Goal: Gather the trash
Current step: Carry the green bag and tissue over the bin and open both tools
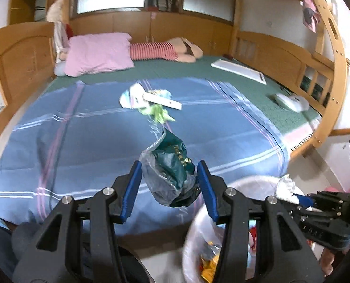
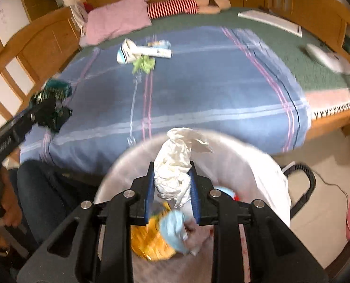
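My left gripper [image 1: 169, 165] is shut on a dark green and clear plastic wrapper [image 1: 172, 181], held above the blue blanket [image 1: 80, 141] near the bed's front edge. In the right wrist view the same gripper [image 2: 45, 108] comes in from the left with that wrapper [image 2: 54, 94]. Crumpled white paper [image 2: 175, 160] is pinched between the pads of my right gripper [image 2: 171, 165], directly over the white-lined bin [image 2: 257, 165], which holds orange and pale blue trash. More trash lies mid-bed: a white box [image 1: 163, 101], a white-and-blue packet [image 1: 130, 96] and a light green wrapper [image 1: 156, 113].
A wooden frame [image 1: 22, 54] surrounds the bed. At its head lie a pink pillow [image 1: 97, 54] and a striped plush toy [image 1: 156, 50]. A white board [image 1: 238, 70] and a white device [image 1: 290, 102] lie at the right. A black handle and cable [image 2: 309, 184] are on the floor beside the bin.
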{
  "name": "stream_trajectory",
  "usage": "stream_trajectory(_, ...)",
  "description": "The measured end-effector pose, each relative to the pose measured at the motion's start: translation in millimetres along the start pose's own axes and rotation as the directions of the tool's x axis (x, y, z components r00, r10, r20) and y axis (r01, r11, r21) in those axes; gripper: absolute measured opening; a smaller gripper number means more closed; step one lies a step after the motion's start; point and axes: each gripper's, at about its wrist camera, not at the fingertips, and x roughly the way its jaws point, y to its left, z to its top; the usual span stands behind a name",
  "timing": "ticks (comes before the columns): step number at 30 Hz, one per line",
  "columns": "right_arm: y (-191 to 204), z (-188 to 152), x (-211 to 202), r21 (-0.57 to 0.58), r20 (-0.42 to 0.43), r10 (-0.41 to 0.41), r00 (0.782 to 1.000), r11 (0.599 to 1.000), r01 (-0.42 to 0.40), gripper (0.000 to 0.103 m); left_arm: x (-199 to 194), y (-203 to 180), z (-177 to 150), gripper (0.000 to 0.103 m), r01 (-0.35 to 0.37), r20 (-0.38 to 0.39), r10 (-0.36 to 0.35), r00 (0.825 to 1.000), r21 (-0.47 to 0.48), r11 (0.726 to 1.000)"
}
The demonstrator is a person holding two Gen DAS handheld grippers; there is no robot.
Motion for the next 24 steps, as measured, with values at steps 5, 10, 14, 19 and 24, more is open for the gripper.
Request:
stream_trajectory(5, -17, -10, -18, 0.031, 0.042, -0.059, 0.997, 0.998, 0.058, 0.067, 10, -13, -13, 0.049, 0.059, -0.059, -0.058, 0.997, 0.013, 0.998)
stream_trajectory(10, -49, 0, -51, 0.196, 0.17, -0.028, 0.985, 0.981, -0.006, 0.067, 22, -24, -23, 0.049, 0.156, -0.123, -0.152, 0.981, 0.023, 0.987)
stream_trajectory(14, -63, 3, -67, 0.254, 0.234, -0.04, 0.972, 0.967, -0.022, 0.067, 31, -41, -32, 0.055, 0.287, -0.206, -0.272, 0.94, 0.048, 0.957)
stream_trajectory(19, -70, 3, -67, 0.295, 0.239, -0.021, 0.971, 0.954, -0.052, 0.069, 31, -60, -42, 0.088, 0.34, -0.242, -0.31, 0.919, 0.096, 0.935)
stream_trajectory(24, -71, 4, -55, 0.318, 0.214, -0.003, 0.977, 0.946, -0.066, 0.069, 31, -51, -39, 0.09, 0.27, -0.207, -0.245, 0.947, 0.104, 0.957)
